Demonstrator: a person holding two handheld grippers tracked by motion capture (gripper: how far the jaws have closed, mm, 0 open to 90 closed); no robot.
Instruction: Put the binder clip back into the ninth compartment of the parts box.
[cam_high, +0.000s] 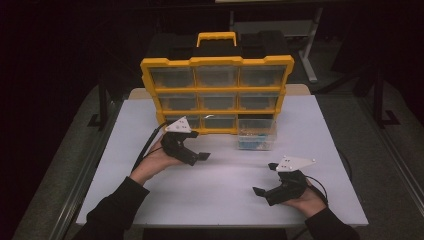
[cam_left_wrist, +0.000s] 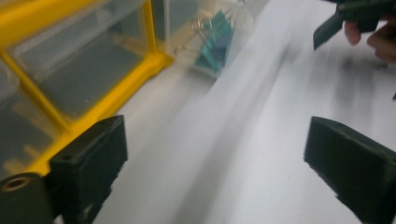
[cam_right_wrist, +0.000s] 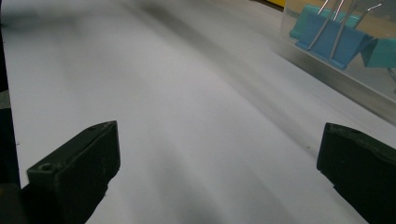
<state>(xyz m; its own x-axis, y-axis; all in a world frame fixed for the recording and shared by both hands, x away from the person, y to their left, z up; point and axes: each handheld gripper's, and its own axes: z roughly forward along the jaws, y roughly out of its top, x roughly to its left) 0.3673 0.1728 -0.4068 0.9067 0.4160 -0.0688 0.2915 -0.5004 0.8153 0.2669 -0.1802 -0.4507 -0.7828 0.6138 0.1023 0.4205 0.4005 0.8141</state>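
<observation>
White table with an organizer and one pulled-out bin

From my seat I see a white table (cam_high: 215, 185) whose top runs from the near edge back to a yellow organizer case (cam_high: 216, 95), which stands upright at the far middle with its clear drawers facing me and its handle up. Just in front of the case's lower right corner, a clear plastic bin (cam_high: 256, 135) sits directly on the tabletop, touching or nearly touching the case; it holds turquoise binder clips (cam_right_wrist: 334, 39). The remaining surface I see is plain white. The table stands on a grey floor (cam_high: 385, 165).
</observation>
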